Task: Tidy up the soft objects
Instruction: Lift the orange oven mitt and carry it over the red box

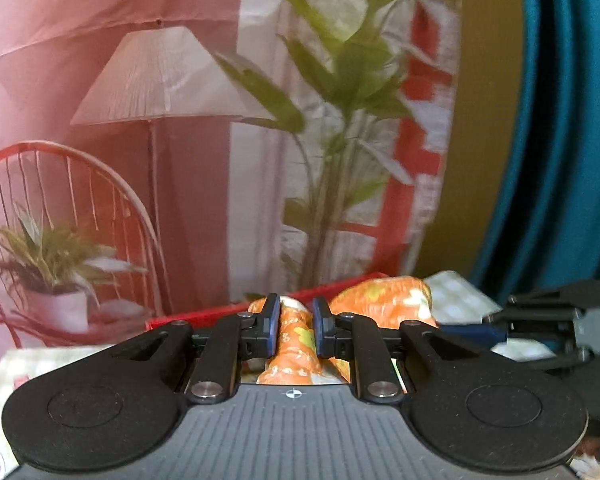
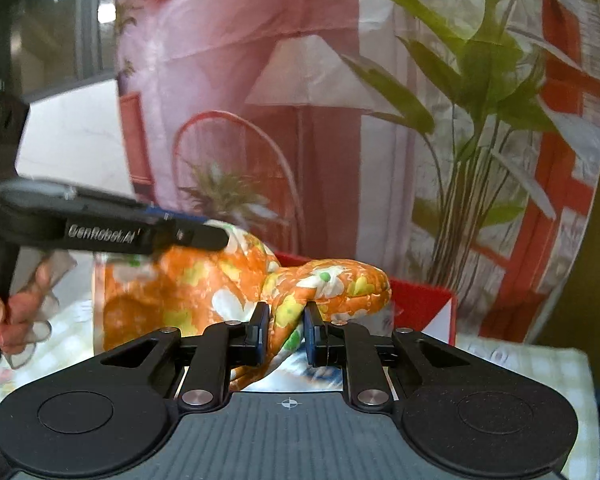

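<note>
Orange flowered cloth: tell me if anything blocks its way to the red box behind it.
Nothing visible does. The orange flowered cloth is pinched by both the left gripper and the right gripper, and the red box sits directly behind it.

The left gripper (image 1: 294, 326) is seen with its jaws drawn nearly together, orange flowered cloth (image 1: 296, 344) pinched between its pads. The right gripper (image 2: 286, 330) is likewise closed on a fold of that cloth. A bare hand (image 2: 8, 312), at nine o'clock in the right wrist view, is wrapped around the left gripper's handle.
</note>
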The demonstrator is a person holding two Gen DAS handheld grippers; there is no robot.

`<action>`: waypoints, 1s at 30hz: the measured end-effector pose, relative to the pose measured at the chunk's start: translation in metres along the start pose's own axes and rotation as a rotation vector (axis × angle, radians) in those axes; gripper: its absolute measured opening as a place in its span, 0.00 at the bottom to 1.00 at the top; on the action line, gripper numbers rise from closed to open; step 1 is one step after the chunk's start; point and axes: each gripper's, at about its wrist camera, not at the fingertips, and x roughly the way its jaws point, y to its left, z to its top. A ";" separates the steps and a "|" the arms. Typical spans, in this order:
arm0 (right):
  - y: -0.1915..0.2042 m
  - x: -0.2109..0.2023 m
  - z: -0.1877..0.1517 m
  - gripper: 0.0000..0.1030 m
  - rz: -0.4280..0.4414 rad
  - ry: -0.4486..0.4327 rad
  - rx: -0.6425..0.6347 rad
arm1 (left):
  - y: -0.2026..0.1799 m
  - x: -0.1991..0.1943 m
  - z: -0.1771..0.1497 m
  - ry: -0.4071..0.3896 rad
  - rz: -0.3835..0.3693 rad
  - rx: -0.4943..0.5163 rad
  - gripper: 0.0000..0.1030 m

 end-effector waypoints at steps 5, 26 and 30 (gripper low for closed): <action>0.001 0.060 -0.006 0.16 -0.056 0.035 0.034 | 0.013 0.054 0.000 0.093 0.040 -0.019 0.16; -0.023 0.135 -0.048 0.15 -0.185 0.269 0.302 | 0.044 0.107 -0.036 0.301 -0.007 -0.102 0.18; -0.014 0.137 -0.048 0.15 -0.145 0.308 0.301 | 0.043 0.097 -0.036 0.290 -0.002 -0.094 0.24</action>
